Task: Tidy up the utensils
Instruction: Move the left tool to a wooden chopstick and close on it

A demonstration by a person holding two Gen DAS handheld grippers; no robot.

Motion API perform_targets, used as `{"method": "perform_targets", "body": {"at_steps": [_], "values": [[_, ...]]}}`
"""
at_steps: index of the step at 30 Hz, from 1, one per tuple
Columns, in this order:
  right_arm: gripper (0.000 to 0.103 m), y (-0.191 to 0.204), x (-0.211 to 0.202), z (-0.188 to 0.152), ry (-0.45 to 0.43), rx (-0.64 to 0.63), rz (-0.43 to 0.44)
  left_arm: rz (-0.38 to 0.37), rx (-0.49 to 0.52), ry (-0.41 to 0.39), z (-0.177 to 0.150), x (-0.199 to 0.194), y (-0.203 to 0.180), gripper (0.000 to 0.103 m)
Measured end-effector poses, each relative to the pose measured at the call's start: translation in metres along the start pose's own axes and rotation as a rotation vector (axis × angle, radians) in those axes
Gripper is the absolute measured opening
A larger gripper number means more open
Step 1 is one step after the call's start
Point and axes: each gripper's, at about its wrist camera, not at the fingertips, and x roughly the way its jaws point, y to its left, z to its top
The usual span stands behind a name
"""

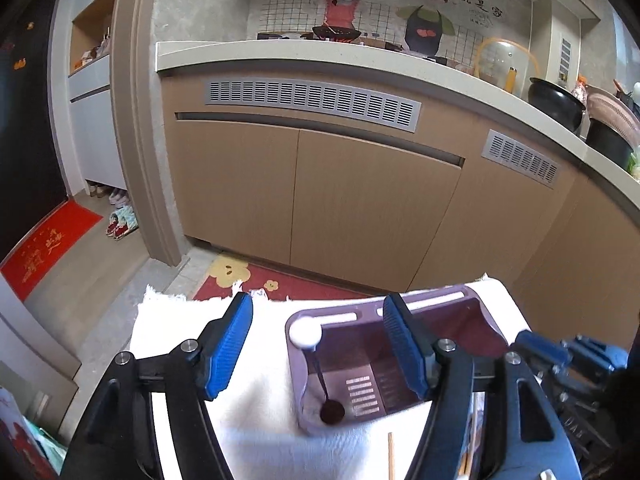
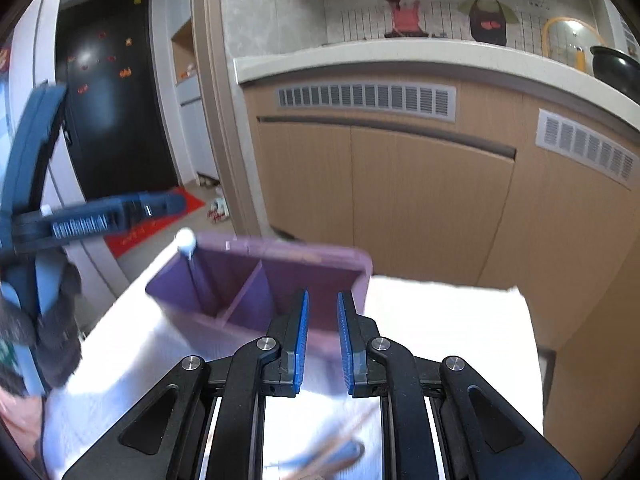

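A purple utensil holder [image 1: 362,364] with two compartments stands on a white cloth [image 1: 256,420]. A spoon with a white ball handle [image 1: 306,332] stands in its left compartment. My left gripper [image 1: 318,346] is open and empty, its jaws on either side of the holder's left compartment. The holder also shows in the right wrist view [image 2: 280,280], with the spoon [image 2: 186,240] at its left corner. My right gripper [image 2: 323,344] is nearly closed with a narrow gap and holds nothing, just before the holder's near wall. Blurred chopsticks and a blue utensil [image 2: 340,448] lie below it.
A wooden chopstick [image 1: 391,456] lies on the cloth near me. Brown kitchen cabinets [image 1: 360,200] and a countertop [image 1: 320,56] with black pots [image 1: 556,100] stand behind. The left gripper's body [image 2: 100,216] shows at the left of the right wrist view.
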Motion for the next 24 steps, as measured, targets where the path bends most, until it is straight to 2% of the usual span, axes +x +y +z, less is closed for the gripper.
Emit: {"method": "perform_targets", "body": {"at_steps": [9, 15, 21, 23, 24], "values": [[0.016, -0.005, -0.020, -0.057, 0.140, 0.023, -0.033, -0.024, 0.035, 0.073, -0.045, -0.035, -0.012, 0.068], [0.018, -0.008, -0.028, -0.096, 0.225, 0.057, -0.016, -0.071, 0.063, 0.217, -0.092, -0.031, -0.022, 0.068], [0.030, -0.012, -0.036, -0.118, 0.268, 0.112, 0.010, -0.131, 0.123, 0.348, -0.134, -0.021, -0.042, 0.068], [0.047, -0.012, -0.042, -0.125, 0.266, 0.110, 0.006, -0.170, 0.129, 0.376, -0.142, -0.020, -0.047, 0.068], [0.051, -0.012, -0.045, -0.128, 0.262, 0.107, 0.003, -0.185, 0.134, 0.384, -0.145, -0.020, -0.050, 0.068]]}}
